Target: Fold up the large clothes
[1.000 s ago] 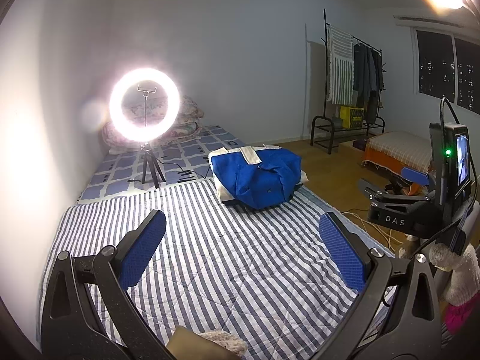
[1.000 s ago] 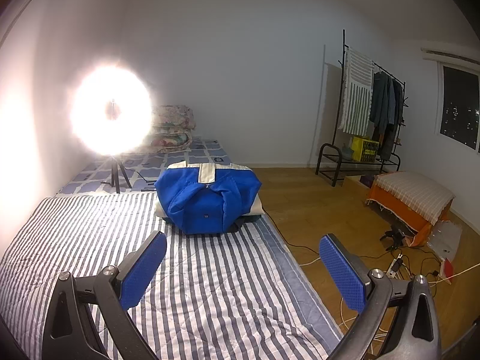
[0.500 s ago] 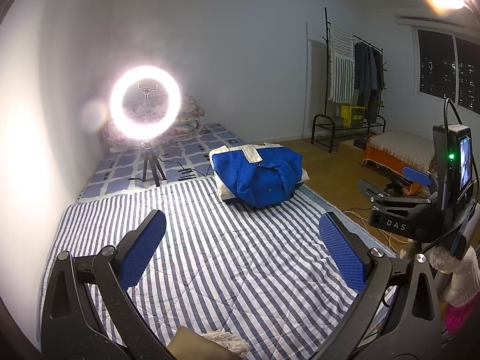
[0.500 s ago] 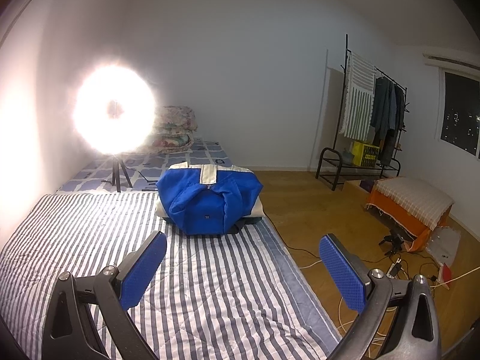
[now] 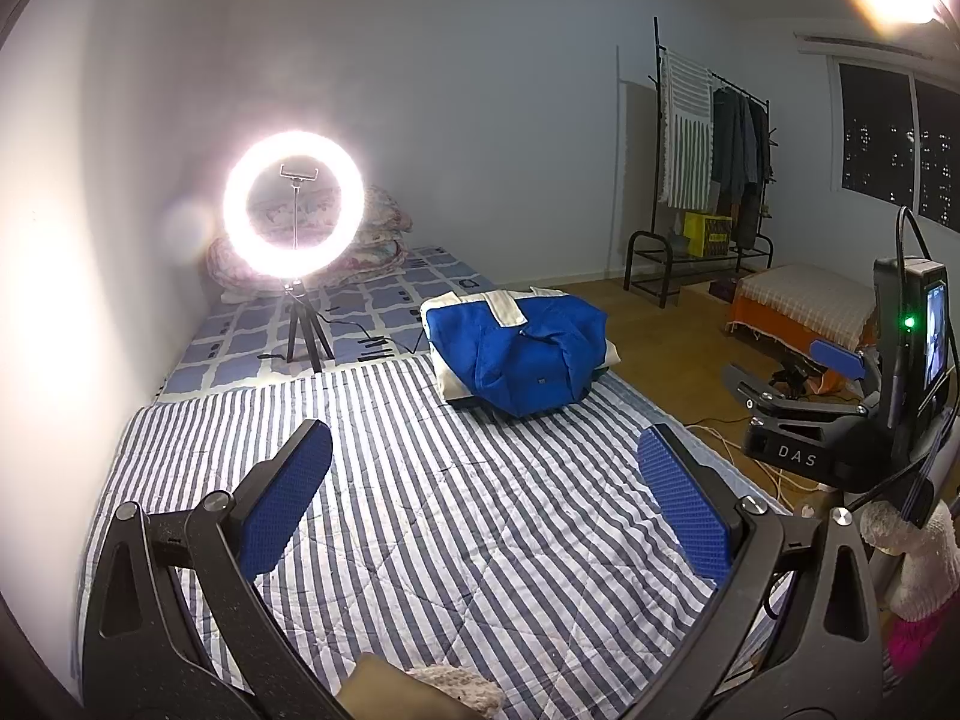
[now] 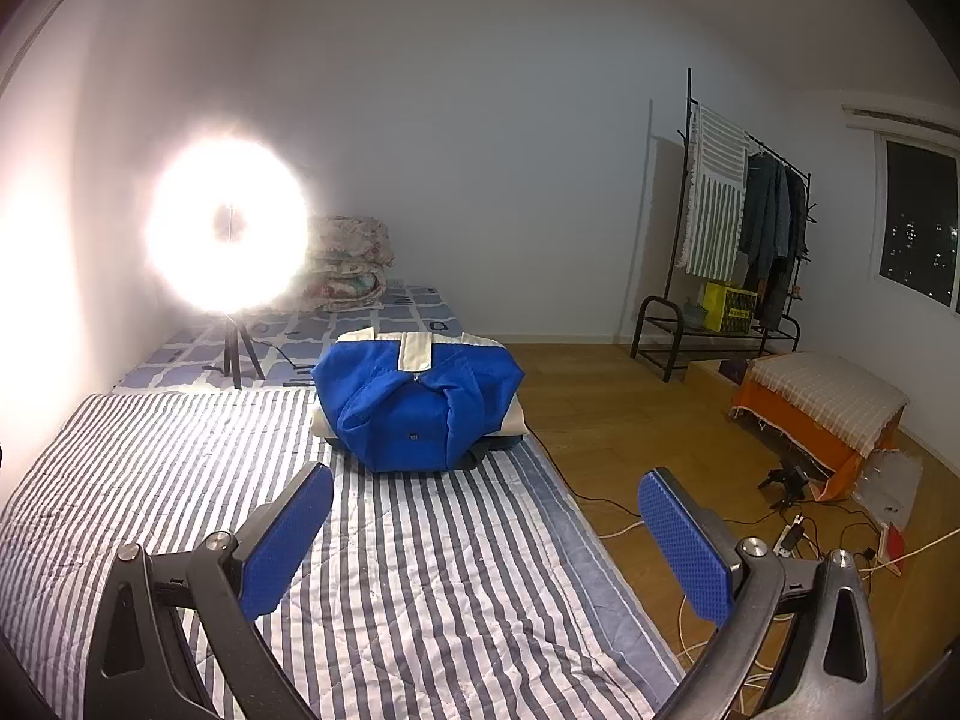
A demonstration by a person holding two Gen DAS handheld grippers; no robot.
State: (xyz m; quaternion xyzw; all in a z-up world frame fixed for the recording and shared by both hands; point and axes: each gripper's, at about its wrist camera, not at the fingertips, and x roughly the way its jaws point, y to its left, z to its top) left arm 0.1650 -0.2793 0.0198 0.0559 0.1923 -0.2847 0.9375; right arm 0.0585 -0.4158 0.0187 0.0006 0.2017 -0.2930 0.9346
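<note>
A folded blue and cream garment (image 5: pixel 521 354) (image 6: pixel 420 405) lies in a bundle on the striped quilt (image 5: pixel 420 516) (image 6: pixel 180 480), near its far right edge. My left gripper (image 5: pixel 483 501) is open, held above the quilt well short of the garment, nothing between its blue pads. My right gripper (image 6: pixel 483 540) is also open and empty, hovering over the quilt's right edge with the garment ahead and slightly left. In the left wrist view the right gripper (image 5: pixel 798 378) shows at the far right with its screen lit, its state unclear from there.
A lit ring light on a tripod (image 5: pixel 294 210) (image 6: pixel 228 228) stands behind the quilt on a checked mat (image 5: pixel 372 306). Folded bedding (image 6: pixel 351 264) lies against the wall. A clothes rack (image 6: pixel 738 228), an orange-covered low bed (image 6: pixel 822 408) and floor cables (image 6: pixel 792 528) are to the right.
Both grippers have drifted slightly, so the garment sits a touch further right in the right wrist view. Nothing was gripped or released, and the garment lies as before.
</note>
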